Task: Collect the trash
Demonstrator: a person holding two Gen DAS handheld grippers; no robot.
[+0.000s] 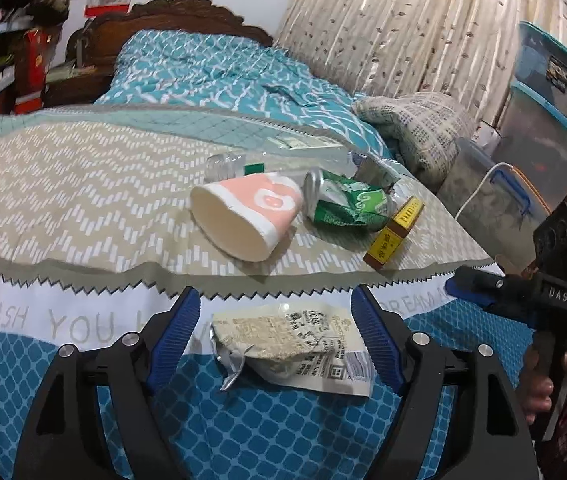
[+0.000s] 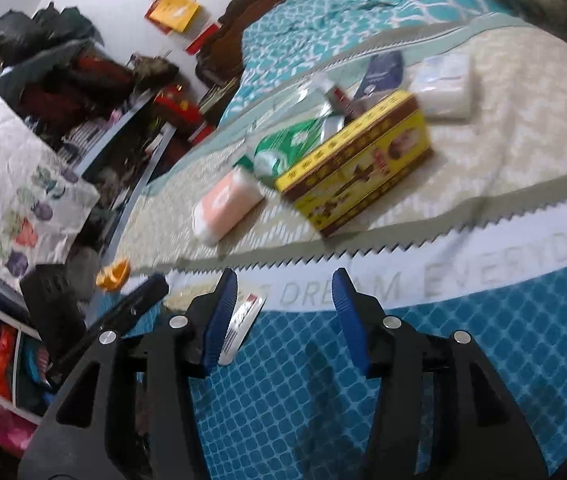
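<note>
We hold our left claw [image 1: 273,344] low over the bed [image 1: 63,184], its blue pads spread wide apart. Between them lies a crumpled printed wrapper [image 1: 287,350] on the blue patterned cover; the pads stand clear of it on both sides, so nothing is gripped.

Seen from the left wrist, the rest of the trash sits on the beige zigzag blanket at about twelve o'clock from that claw. A pink and white paper cup [image 1: 243,216] lies on its side with its mouth toward us. Touching it at its three o'clock is a crushed green can [image 1: 347,204]. A clear plastic bottle [image 1: 235,166] lies behind the cup, at about eleven o'clock. A narrow yellow and brown box [image 1: 393,232] lies just beside the can at its four o'clock.

Our right claw [image 2: 285,316] also hangs over the blue cover, near the bed's front edge, its pads apart with only fabric between them. In its blurred view the wrapper [image 2: 241,324] shows at nine o'clock, partly hidden behind the left pad. The yellow box [image 2: 355,168] lies at about twelve o'clock, with the cup [image 2: 227,204] at eleven. A white packet [image 2: 445,86] lies at one o'clock, well beyond the box.

In the left view the right claw [image 1: 467,284] enters at three o'clock, held by a hand [image 1: 543,384].
</note>
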